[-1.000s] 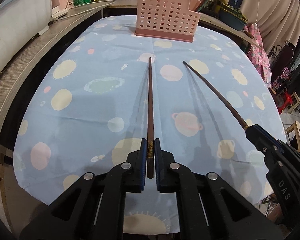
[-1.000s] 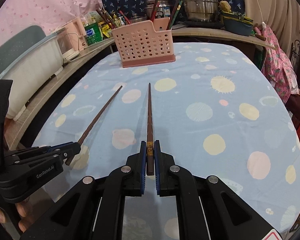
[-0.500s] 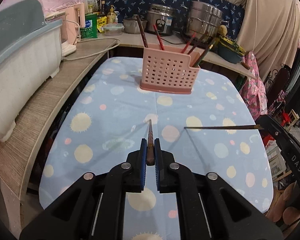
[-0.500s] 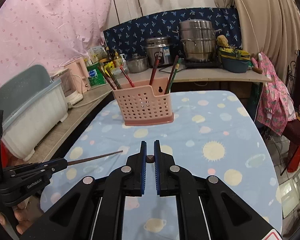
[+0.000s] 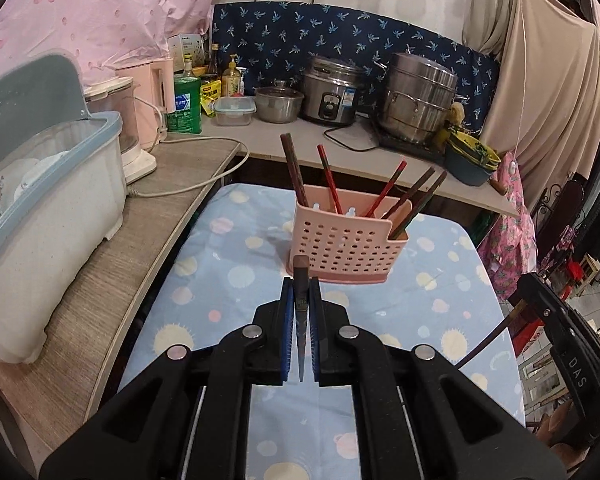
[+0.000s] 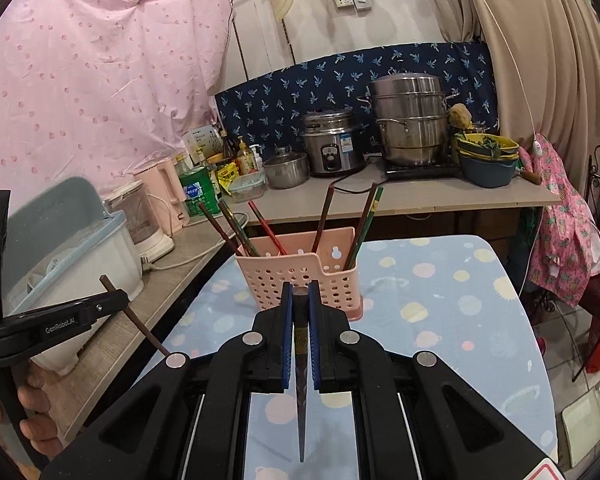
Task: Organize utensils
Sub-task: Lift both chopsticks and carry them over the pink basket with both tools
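Note:
A pink perforated utensil basket (image 5: 346,246) stands on the table and holds several chopsticks; it also shows in the right wrist view (image 6: 300,276). My left gripper (image 5: 301,296) is shut on a dark brown chopstick (image 5: 301,320), held above the table with its thin tip pointing back toward me. My right gripper (image 6: 300,304) is shut on a second dark chopstick (image 6: 301,380), held the same way. The left gripper also appears at the left of the right wrist view (image 6: 112,300).
The table has a blue cloth with planets (image 5: 228,280). A wooden counter (image 5: 148,216) along the left carries a white dish bin (image 5: 48,208) and a pink kettle. Pots and a rice cooker (image 5: 332,96) stand on the back counter. Clothes hang at right.
Both grippers lifted their chopsticks off the table and tipped them up, so the tips now point back toward me. The basket now looks nearer in both views.

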The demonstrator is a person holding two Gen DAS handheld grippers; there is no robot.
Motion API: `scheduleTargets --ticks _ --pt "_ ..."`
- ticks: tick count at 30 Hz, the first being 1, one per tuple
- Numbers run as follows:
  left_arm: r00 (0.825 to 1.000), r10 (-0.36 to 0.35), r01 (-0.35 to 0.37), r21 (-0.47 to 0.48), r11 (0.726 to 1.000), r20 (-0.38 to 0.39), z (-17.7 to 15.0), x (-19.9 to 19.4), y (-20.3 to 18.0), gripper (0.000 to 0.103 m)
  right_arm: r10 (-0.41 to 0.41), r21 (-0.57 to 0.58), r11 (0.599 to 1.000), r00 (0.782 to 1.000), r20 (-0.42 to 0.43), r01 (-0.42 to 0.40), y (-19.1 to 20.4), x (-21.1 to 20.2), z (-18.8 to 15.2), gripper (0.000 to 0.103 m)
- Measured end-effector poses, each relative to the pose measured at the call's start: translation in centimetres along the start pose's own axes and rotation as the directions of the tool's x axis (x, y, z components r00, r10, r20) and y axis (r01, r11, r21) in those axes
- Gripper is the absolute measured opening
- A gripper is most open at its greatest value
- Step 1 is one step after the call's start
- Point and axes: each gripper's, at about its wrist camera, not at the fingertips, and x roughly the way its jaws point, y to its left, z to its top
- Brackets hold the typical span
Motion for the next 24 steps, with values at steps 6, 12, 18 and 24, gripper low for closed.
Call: scheduleTargets --ticks 6,12,18,24 --pt "0.997 -0.053 0.054 -0.013 0.998 0.055 4.9 -0.3 -0.7 0.007 0.042 0.011 0.999 0.997 0.061 -0.043 0.3 1.1 5.0 0.007" --pt "0.986 -0.046 0.049 -0.019 0.999 0.161 11.2 -0.7 -1.8 0.007 0.061 0.009 0.998 0.987 0.150 -0.063 1.1 2.8 11.4 0.007" --pt "0.968 -0.022 0.026 -0.011 1.000 0.248 15.8 0.5 -2.9 0.007 0.062 0.026 0.997 0.977 0.204 -0.069 1.1 5.9 16.6 0.007" --pt "0.973 -0.015 0.019 -0.015 1.000 0.231 16.8 4.1 -2.9 0.007 0.037 0.043 0.998 0.982 0.187 -0.046 0.3 10.0 17.9 0.007"
